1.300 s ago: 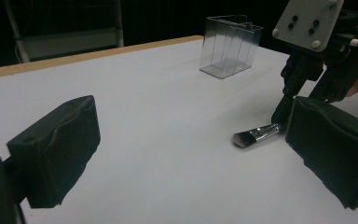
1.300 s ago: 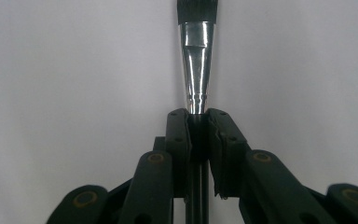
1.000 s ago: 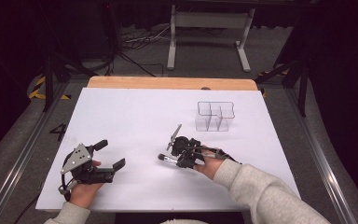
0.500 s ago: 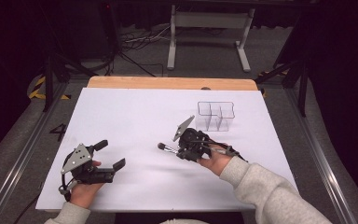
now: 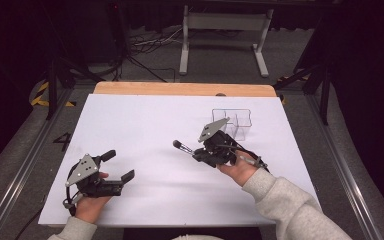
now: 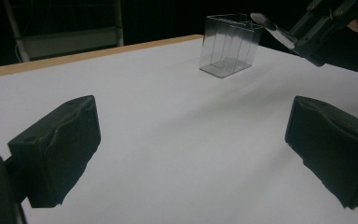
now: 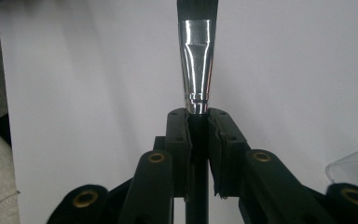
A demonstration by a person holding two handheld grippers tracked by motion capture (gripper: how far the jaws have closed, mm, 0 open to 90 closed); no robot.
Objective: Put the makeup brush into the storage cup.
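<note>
Meanwhile, right gripper (image 5: 196,152) jaws tight around a brush (image 7: 196,70); left gripper (image 5: 117,167) jaws wide apart, empty.

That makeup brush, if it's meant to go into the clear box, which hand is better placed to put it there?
Right, probably. The right gripper is already shut on the brush and sits beside the clear box. The left gripper is open, empty, and much farther from the box.

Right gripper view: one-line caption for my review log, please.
Right claw shut on a makeup brush, silver ferrule pointing out over the white table.
</note>
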